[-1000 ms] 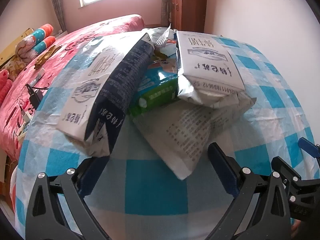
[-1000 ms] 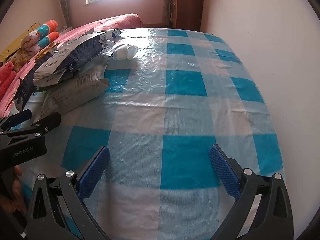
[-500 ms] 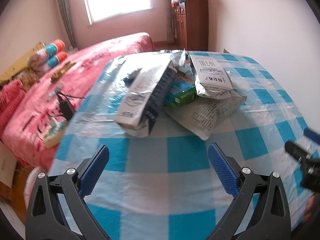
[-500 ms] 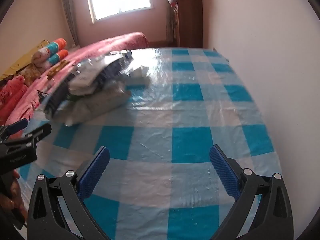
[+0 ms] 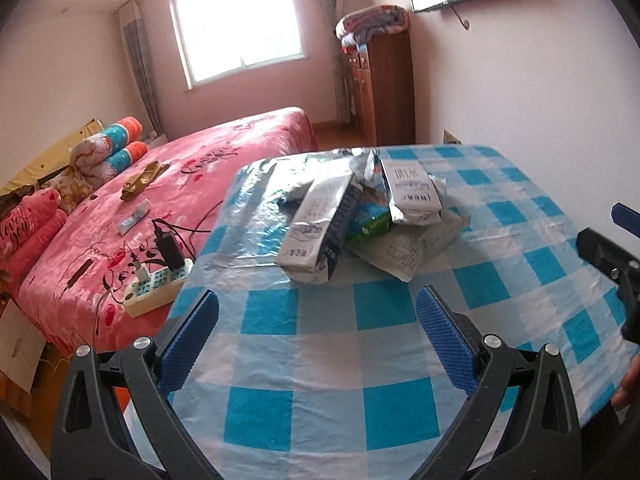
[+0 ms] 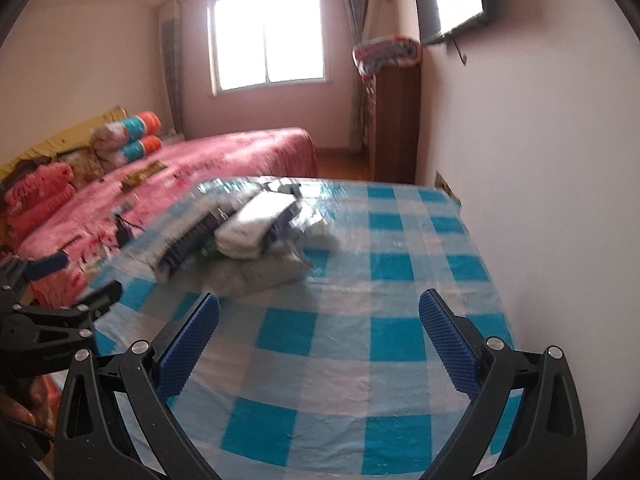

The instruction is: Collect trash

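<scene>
A pile of empty packaging lies on the blue-and-white checked tablecloth [image 5: 320, 364]: a white and dark-blue milk carton [image 5: 320, 232], a silver-white bag [image 5: 412, 196], a green and blue wrapper [image 5: 370, 222] and a flat white printed bag [image 5: 404, 250] under them. The same pile [image 6: 248, 240] is blurred in the right wrist view. My left gripper [image 5: 318, 336] is open and empty, well short of the pile. My right gripper [image 6: 320, 340] is open and empty above the near cloth; it also shows in the left wrist view [image 5: 612, 256].
A pink bed [image 5: 160, 184] stands left of the table with a power strip [image 5: 156, 286], a charger and cables near its edge. A wooden cabinet [image 5: 384, 88] stands at the back against the white wall [image 6: 540, 160], which runs along the table's right side.
Both grippers have pulled back and up from the pile, so it looks smaller and farther away. Both stayed open and empty. The pile has not moved.
</scene>
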